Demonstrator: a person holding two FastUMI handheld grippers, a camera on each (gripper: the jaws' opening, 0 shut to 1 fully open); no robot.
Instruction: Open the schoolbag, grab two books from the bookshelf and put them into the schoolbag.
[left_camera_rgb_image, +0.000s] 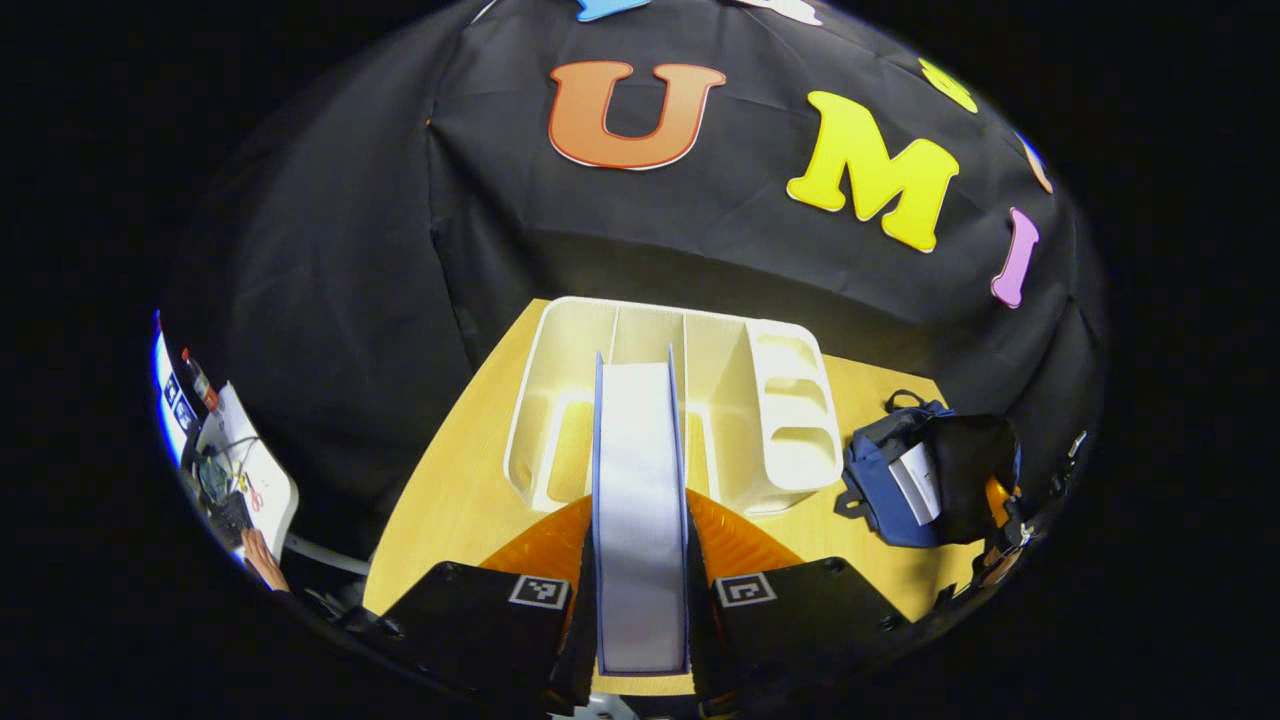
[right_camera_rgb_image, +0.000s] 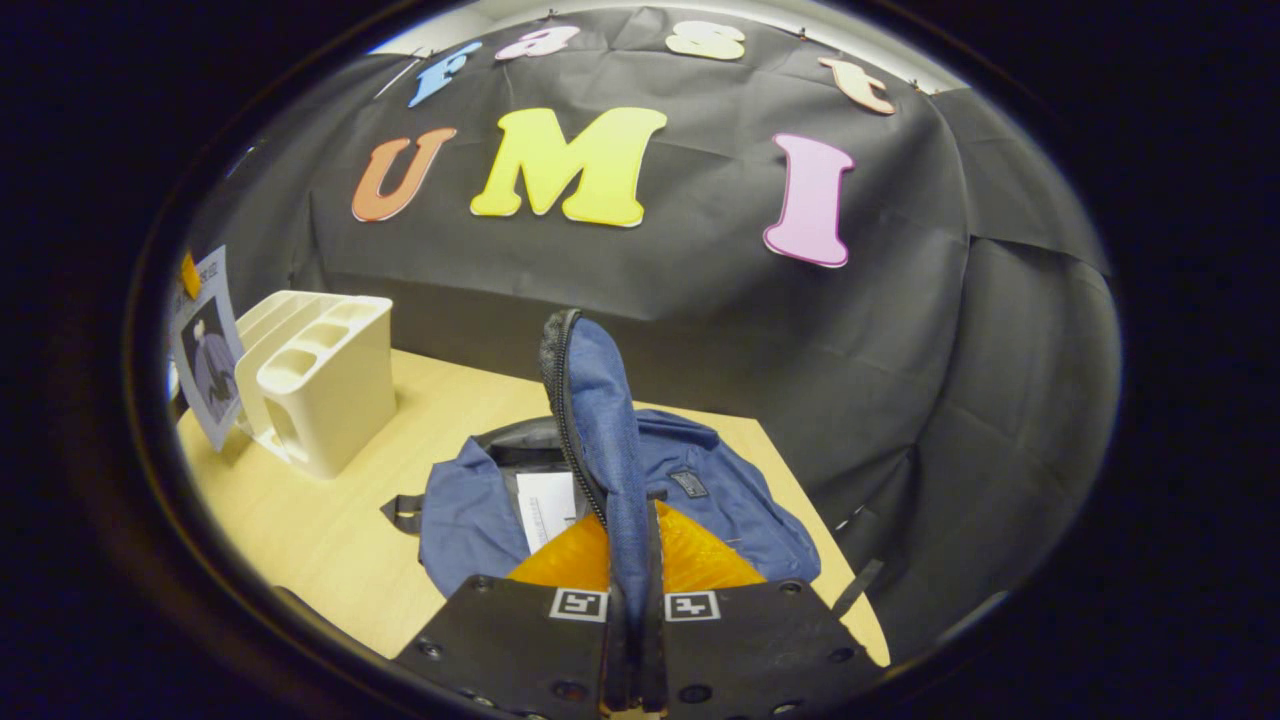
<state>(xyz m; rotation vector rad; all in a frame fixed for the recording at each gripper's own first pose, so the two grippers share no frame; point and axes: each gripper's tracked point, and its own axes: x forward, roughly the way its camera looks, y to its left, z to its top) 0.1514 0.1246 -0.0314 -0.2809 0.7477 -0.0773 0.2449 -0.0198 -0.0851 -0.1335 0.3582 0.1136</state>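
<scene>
Your left gripper has a book between its fingers, the bookshelf at twelve o'clock, the schoolbag on the table at three.

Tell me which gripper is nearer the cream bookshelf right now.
Left. The left gripper, its jaws clamped on a book, sits just in front of the bookshelf. The right gripper is farther off across the table, pinching the schoolbag flap.
</scene>
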